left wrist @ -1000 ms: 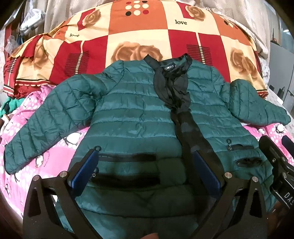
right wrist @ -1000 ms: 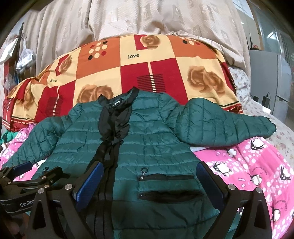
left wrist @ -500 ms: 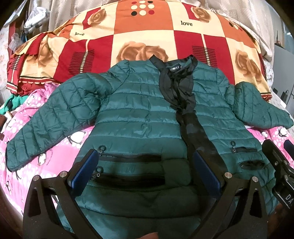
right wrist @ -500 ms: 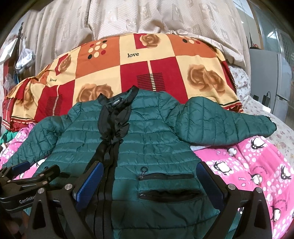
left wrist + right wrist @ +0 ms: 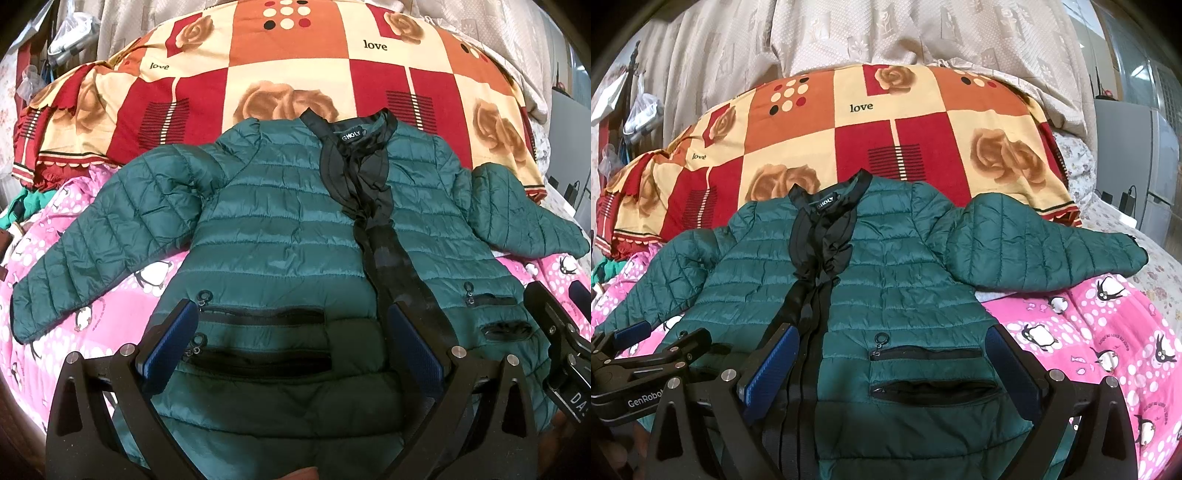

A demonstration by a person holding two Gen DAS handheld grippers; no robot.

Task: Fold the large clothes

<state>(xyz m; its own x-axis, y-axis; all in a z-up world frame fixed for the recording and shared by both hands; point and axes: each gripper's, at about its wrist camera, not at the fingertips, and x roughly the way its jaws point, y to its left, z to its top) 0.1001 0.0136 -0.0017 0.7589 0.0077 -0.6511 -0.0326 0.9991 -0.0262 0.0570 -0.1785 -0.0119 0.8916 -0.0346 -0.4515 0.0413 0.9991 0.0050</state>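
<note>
A: Where are the grippers sitting?

B: Both are hovering low over the hem. The left gripper [image 5: 291, 343] is gaping wide with nothing between its pads, straddling the left pocket zips; the right gripper [image 5: 892, 362] is spread just as wide and empty, framing the right pocket.

A: And the garment?

B: The green quilted jacket [image 5: 280, 236] is lying front-up on the penguin-print pink blanket [image 5: 1108, 332], collar pointing to twelve o'clock — its long axis is running straight away from both grippers. The left sleeve [image 5: 107, 236] is stretching out toward nine o'clock, nearer the left gripper; the right sleeve [image 5: 1034, 243] is reaching toward two o'clock, nearer the right one.

A: Any containers?

B: None showing — only the checked rose quilt [image 5: 923, 122] bunching behind the collar. I'm guessing each gripper is heading for its own sleeve.
</note>
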